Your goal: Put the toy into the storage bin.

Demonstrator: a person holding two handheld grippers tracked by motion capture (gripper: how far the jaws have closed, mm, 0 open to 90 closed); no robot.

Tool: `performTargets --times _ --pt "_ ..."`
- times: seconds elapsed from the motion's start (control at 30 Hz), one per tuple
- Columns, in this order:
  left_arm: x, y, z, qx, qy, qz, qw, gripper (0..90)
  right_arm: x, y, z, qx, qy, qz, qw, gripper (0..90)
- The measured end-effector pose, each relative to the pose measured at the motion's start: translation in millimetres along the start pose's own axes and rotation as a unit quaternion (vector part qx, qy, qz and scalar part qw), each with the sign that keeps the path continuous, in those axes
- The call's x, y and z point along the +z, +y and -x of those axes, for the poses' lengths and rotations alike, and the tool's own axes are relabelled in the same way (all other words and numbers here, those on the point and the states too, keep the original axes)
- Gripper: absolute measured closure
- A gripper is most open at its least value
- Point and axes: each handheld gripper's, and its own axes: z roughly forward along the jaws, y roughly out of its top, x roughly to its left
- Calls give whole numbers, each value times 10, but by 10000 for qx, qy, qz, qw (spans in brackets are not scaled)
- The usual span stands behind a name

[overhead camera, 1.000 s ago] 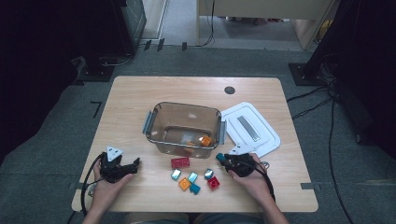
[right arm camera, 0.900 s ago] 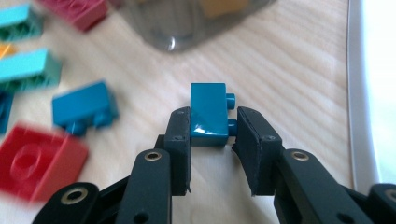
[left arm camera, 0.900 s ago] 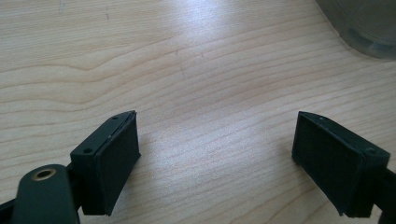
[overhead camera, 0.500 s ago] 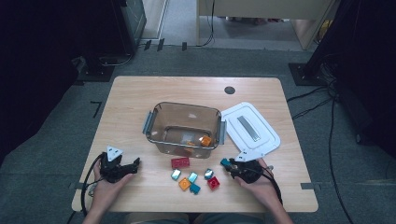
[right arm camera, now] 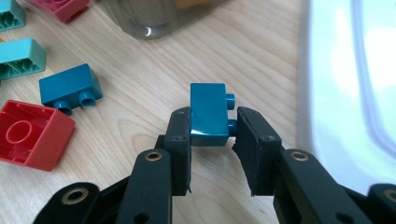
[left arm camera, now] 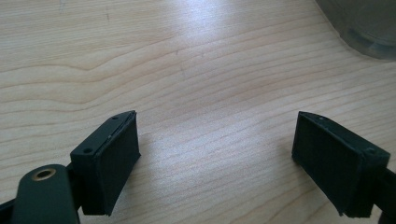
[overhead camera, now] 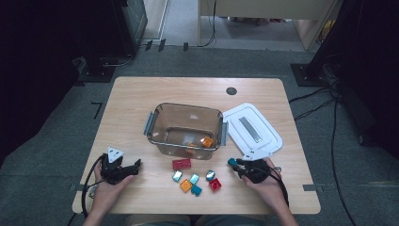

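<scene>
I have the right gripper (right arm camera: 210, 140) pinching a teal brick (right arm camera: 208, 114) between its fingers, studs sideways, just above the counter (right arm camera: 252, 60). Beyond the fingertips sits the clear bin (overhead camera: 184, 128); the white lid (right arm camera: 350, 84) lies beside them. My left gripper (left arm camera: 215, 154) rests with fingers spread, nothing between.

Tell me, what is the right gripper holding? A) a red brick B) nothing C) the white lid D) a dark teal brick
D: in the right gripper view, the right gripper is clamped on a dark teal brick, its studs pointing sideways.
</scene>
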Motion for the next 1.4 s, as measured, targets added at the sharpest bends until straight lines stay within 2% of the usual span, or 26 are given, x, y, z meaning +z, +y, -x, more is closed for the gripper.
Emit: performTargets --times 0.4,0.57,0.77,1.03,1.4 --pt "1 1 -1 5 -7 0 10000 146 -271 169 84 170 17 96 9998 680" --pt "1 1 -1 5 -8 1 10000 146 -335 237 64 126 79 122 9998 679" --pt "1 1 -1 5 -7 1 10000 146 -408 322 77 184 159 181 9995 680" --pt "1 1 -1 5 -7 1 10000 146 -564 508 94 101 109 311 9994 679" --pt "1 1 -1 4 -5 3 10000 146 -709 761 80 26 182 483 9987 679"
